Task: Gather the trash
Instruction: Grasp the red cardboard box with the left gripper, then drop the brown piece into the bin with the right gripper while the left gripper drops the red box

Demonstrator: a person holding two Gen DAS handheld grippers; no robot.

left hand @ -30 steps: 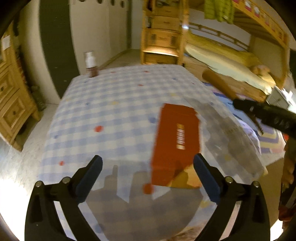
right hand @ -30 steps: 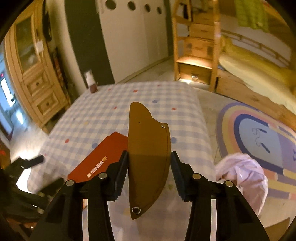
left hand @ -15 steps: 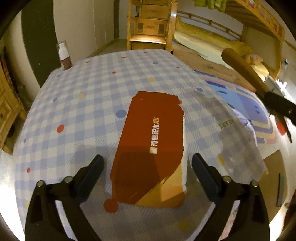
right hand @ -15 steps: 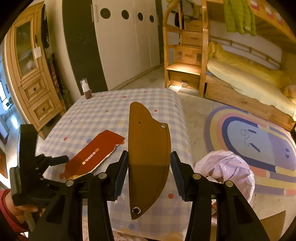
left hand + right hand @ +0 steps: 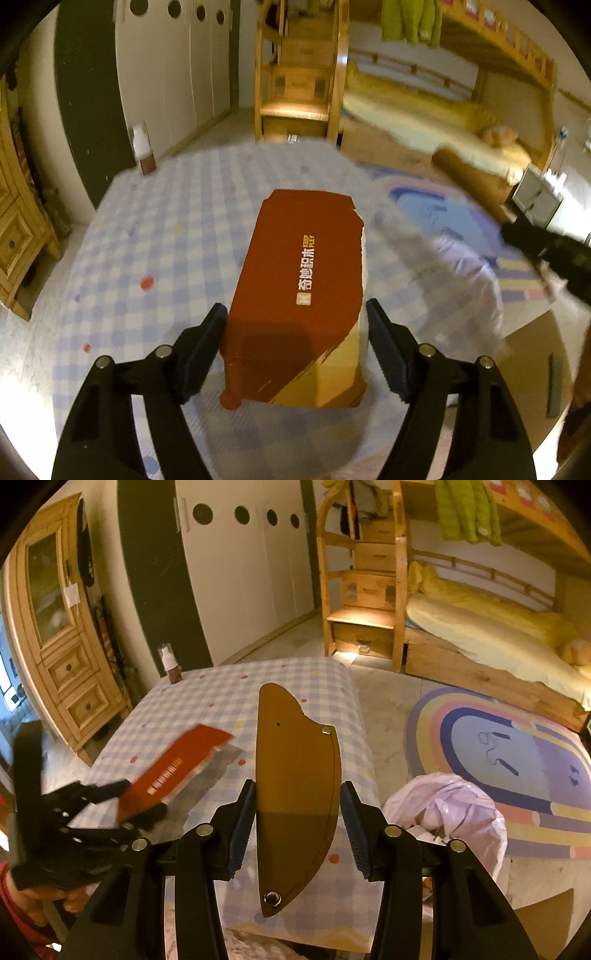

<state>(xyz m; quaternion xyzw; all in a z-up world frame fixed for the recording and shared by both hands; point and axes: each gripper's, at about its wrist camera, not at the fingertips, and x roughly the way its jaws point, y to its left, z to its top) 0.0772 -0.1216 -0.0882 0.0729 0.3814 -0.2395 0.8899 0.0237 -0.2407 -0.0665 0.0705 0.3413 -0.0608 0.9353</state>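
Reading "KEEP PLEY" plus white Chinese characters on the red box (image 5: 299, 291), which sits on the checked tablecloth (image 5: 147, 229). Left gripper (image 5: 295, 325) jaws, just closing, straddle its near end; contact unclear. Right gripper (image 5: 297, 808) pinches a brown leather sheath (image 5: 295, 782) above the table edge.

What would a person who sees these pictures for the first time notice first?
The brown sheath fills the middle of the right wrist view, upright between the fingers of the right gripper, which is shut on it. In the left wrist view, the red box lies on the checked tablecloth, its near end between the left gripper jaws, which have just been closing. A pale plastic bag sits on the floor beside the table.
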